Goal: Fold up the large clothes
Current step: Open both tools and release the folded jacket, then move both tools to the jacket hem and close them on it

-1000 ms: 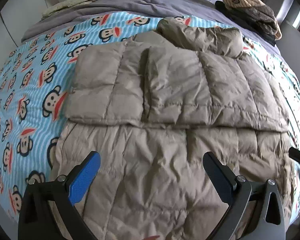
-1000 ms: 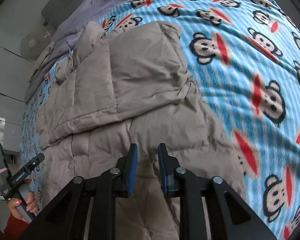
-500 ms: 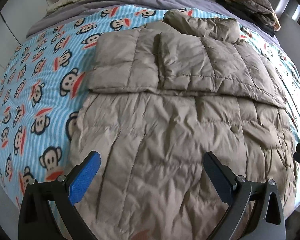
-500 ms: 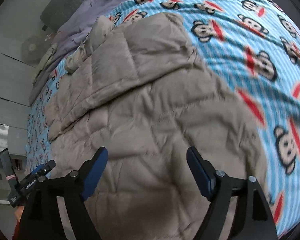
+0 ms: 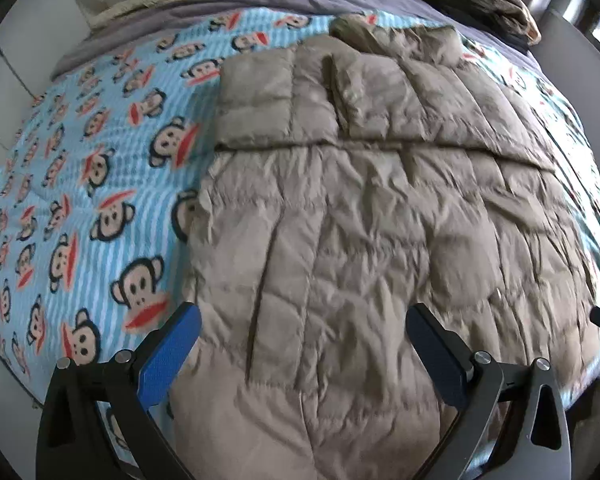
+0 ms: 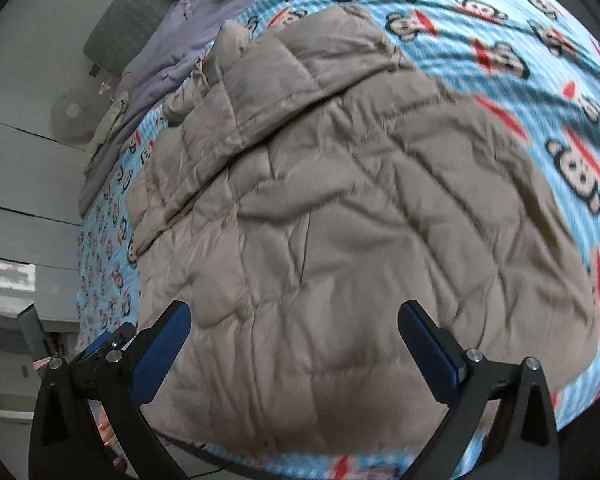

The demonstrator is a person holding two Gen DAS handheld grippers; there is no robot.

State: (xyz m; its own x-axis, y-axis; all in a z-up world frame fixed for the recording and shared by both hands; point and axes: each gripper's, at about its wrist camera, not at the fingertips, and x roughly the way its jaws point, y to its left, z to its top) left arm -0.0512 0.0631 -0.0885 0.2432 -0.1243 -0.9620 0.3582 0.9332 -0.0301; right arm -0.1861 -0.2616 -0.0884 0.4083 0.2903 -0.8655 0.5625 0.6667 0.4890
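Lying flat, jacket [image 5: 372, 240] long axis toward headboard, hood prob. far end.

Right gripper [image 6: 294, 338] is hovering over the near part of a tan quilted coat [image 6: 340, 216], blue pads spread wide, gripping nothing. Coat is lying flat on the bed's monkey-print blanket [image 6: 500, 40], sleeves folded across its far half. A grey duvet [image 6: 204, 12] is lying bunched toward the bed's far edge. The other gripper's tip [image 6: 100, 344] is showing at the bed's near left edge.
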